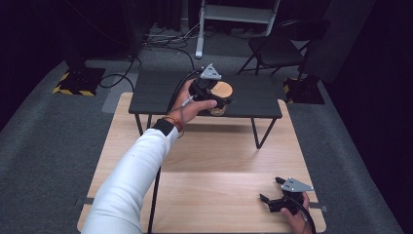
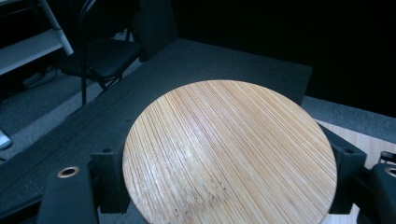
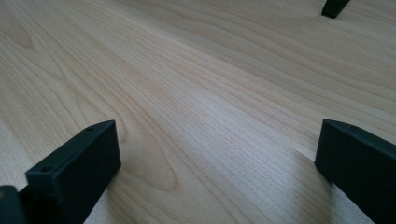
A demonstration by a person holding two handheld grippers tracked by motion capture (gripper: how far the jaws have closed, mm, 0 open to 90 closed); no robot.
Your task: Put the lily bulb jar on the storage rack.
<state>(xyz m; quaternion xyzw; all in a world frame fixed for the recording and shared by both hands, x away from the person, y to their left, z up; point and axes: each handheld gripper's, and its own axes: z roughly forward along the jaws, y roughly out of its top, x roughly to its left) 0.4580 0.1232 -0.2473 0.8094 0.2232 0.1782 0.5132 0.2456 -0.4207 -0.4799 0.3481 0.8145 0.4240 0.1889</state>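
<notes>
One hand-held gripper (image 1: 220, 100) clamps the bamboo lid (image 2: 229, 154).

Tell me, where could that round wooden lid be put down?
The light wooden table lies bare between the black raised shelf and the right gripper. The shelf's left half is free too. It is crowded only at the shelf's middle, where the left gripper grips the bamboo lid.

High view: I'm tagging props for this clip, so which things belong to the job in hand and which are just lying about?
In the job:
- left gripper, shut on the bamboo-lidded jar
- black shelf, under the jar

Lying about:
- right gripper, open, holding nothing, over the light wooden table
- black chair
- floor cables
</notes>
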